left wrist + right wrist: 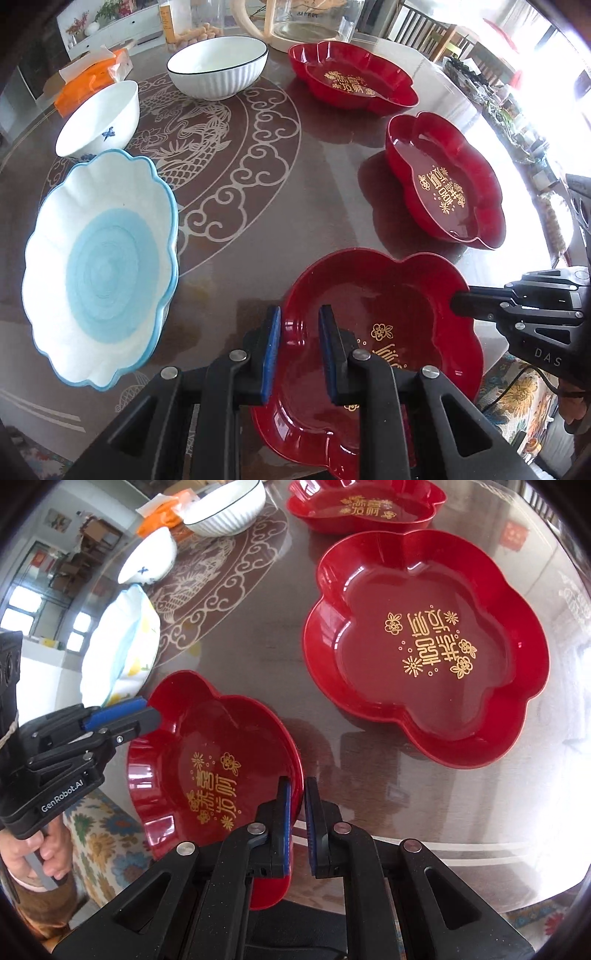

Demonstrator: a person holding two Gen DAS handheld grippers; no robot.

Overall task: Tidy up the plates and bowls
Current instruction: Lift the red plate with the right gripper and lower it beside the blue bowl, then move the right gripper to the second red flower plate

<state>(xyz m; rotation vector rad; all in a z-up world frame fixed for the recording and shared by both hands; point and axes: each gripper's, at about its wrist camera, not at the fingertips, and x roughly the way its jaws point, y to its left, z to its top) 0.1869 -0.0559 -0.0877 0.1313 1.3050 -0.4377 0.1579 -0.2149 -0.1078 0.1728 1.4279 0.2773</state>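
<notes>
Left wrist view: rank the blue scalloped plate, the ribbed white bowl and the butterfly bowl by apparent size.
1. Blue scalloped plate, though it sits nearest the camera.
2. Ribbed white bowl.
3. Butterfly bowl, nearer than the ribbed bowl yet smaller.

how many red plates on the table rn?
3 glossy red flower-shaped plates: nearest gripped on opposite rims by both grippers, middle at right, far by the glass jug. None seem hidden.

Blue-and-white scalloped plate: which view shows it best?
The left wrist view: the blue-and-white scalloped plate shows whole, its blue centre and wavy rim clear on the table. The right wrist view catches it only edge-on and foreshortened at left.
</notes>
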